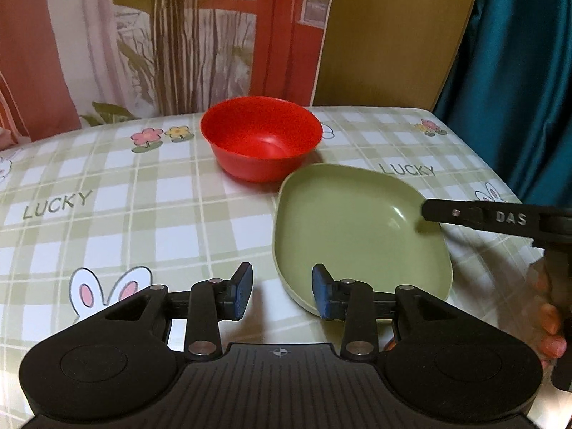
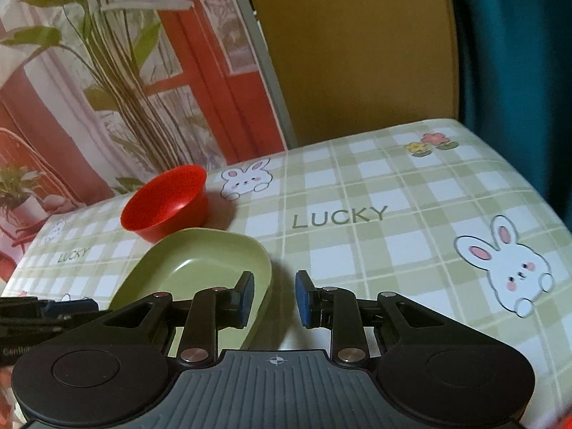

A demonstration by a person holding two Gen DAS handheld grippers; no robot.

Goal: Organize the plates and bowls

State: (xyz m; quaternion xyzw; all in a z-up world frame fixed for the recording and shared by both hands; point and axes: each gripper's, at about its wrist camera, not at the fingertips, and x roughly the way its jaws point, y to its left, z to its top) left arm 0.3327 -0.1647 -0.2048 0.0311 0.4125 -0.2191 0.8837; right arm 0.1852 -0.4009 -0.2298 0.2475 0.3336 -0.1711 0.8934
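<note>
Left wrist view: left gripper (image 1: 282, 291) spread, nothing pinched, its right pad over the near rim of the green plate (image 1: 357, 228); right gripper (image 2: 275, 298) likewise parted and empty, straddling the plate's corner; beyond, touching or just beside the plate, stands the red bowl (image 1: 261, 137) on the checked tablecloth (image 1: 107, 214). Seat one pad inside the rim, one outside, before squeezing; lift level.

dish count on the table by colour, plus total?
Red: 1, the red bowl
Green: 1, the green plate
Total: 2
</note>
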